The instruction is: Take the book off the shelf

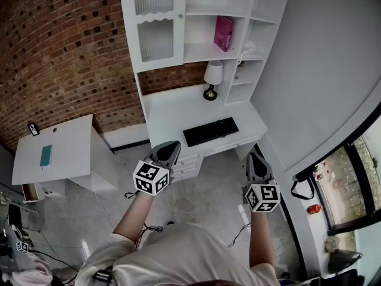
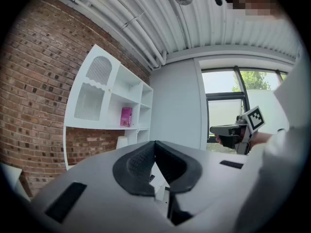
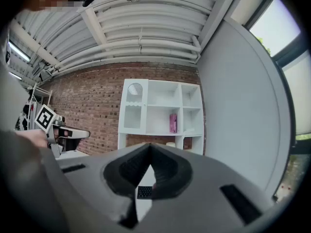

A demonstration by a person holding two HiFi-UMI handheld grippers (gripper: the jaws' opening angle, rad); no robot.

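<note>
Your left gripper (image 1: 169, 152) and right gripper (image 1: 256, 162) each have their 2 jaws pressed together on nothing. The thin magenta-pink book (image 1: 224, 33) stands upright in a middle open compartment of the white shelf unit (image 1: 196, 60), well apart from both.

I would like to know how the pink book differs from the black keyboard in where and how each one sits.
The book stands upright in a shelf compartment; the keyboard lies flat on the desk below. The book is pink and compact, the keyboard black and long. Both rest on white surfaces.
</note>
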